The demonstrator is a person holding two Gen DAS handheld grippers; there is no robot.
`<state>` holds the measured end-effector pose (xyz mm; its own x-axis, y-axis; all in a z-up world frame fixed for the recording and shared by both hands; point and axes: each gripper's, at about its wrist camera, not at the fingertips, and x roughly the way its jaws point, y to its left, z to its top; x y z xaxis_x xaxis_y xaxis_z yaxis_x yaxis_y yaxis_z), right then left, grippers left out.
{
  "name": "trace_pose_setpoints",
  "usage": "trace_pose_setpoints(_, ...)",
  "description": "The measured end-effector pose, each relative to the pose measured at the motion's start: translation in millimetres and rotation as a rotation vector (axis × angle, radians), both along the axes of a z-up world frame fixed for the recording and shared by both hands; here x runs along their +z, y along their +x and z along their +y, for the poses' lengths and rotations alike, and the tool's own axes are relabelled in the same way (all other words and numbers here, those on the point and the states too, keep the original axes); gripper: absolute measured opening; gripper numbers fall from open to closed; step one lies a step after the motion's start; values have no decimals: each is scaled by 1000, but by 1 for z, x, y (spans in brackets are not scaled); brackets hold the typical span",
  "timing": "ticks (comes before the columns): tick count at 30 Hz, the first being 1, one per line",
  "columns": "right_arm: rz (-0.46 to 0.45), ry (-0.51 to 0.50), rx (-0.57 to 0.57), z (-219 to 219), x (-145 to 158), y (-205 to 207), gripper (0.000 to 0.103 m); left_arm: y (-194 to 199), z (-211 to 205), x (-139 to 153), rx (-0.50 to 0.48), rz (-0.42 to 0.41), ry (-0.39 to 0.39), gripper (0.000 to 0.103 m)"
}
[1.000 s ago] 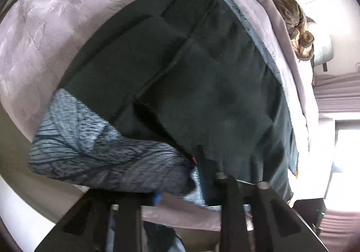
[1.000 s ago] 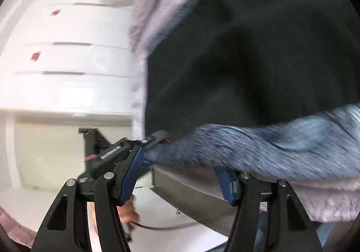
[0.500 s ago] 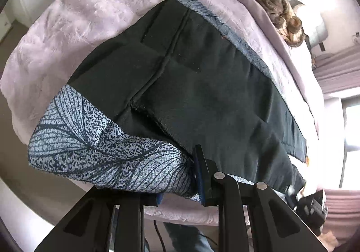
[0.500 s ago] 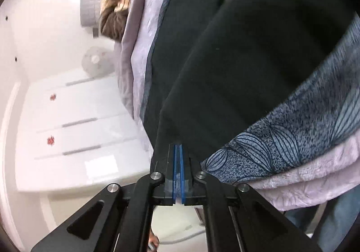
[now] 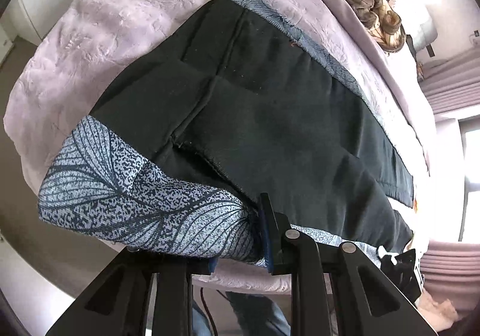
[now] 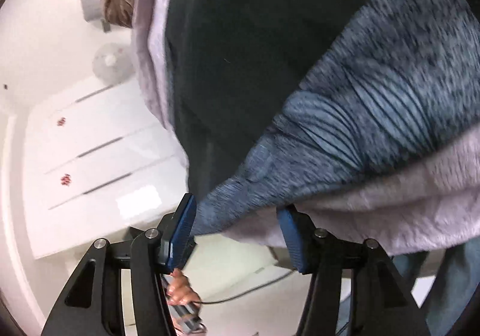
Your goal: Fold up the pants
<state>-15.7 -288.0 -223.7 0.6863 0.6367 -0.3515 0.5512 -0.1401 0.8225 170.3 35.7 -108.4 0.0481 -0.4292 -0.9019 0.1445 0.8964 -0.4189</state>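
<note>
Pants (image 5: 270, 114): spread dark side up on the bed (image 5: 126, 24), ahead of and above the left hand-held gripper; the leaf-printed blue face is shown only where cloth is turned over.

Turned-over corner (image 5: 126, 198): a printed flap lies just ahead of the left hand-held gripper, to its left side, hanging past the edge of the bed.

Left hand-held gripper (image 5: 240, 249): clamped tight on the printed cloth, which is bunched against the blue pad (image 5: 265, 234); the cloth is gathered into pleats at the pinch.

Right hand-held gripper (image 6: 237, 231): jaws parted, having just been opening, with the printed hem (image 6: 375, 102) and the lilac bed cover (image 6: 390, 201) lying between the pads; no pad is seen pressing on either, so nothing is taken to be held. The view is blurred.

Progress (judged): the fold is at an early stage. One corner is held and partly turned back; most of the garment is laid flat and unfolded.

Remaining (judged): a second hold is to be secured on the near hem by the right hand-held gripper without the bed cover being caught, after which the held edge is to be carried across the garment and laid down.

Beyond the bed: a brown-and-cream bundle (image 5: 369, 9) lies at the far side, well apart from both hand-held grippers; a white drawer unit (image 6: 90, 153) stands to the left of the right hand-held gripper.
</note>
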Motion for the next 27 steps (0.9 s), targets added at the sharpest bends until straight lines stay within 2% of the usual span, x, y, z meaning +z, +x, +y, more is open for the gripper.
trace_pose_setpoints(3,12,10,-15,-2,-5,2,56,-1,1,-5,1,10,-3,24)
trace_pose_setpoints(5,59,19,-34,0,-12,4,40,-1,2,-8,0,13,2,24)
trace_pose_setpoints(6,86,0,-43,1,-13,2,10,-1,2,-7,1,13,4,24)
trace_pose_setpoints(7,117,-43,-42,-1,-9,1,4,-1,3,-4,4,9,2,24)
trace_pose_setpoints(9,97,-127,-25,-3,12,5,4,0,2,3,-1,-8,-6,24)
trace_pose_setpoints(13,19,-333,101,-21,57,32,4,11,-10,26,-40,-69,-18,24)
trace_pose_setpoints(18,-68,-447,167,-51,93,78,4,45,-38,54,-68,-173,-51,24)
trace_pose_setpoints(21,-114,-514,221,-69,109,110,4,71,-57,59,-82,-224,-50,24)
trace_pose_setpoints(23,-128,-562,273,-82,112,137,4,93,-70,58,-85,-265,-30,34)
trace_pose_setpoints(24,-134,-583,298,-88,113,148,4,103,-75,57,-74,-292,-5,50)
trace_pose_setpoints(25,-135,-605,322,-91,113,165,4,114,-78,54,-55,-321,23,60)
trace_pose_setpoints(27,-129,-624,362,-98,103,195,4,141,-83,43,-30,-336,35,60)
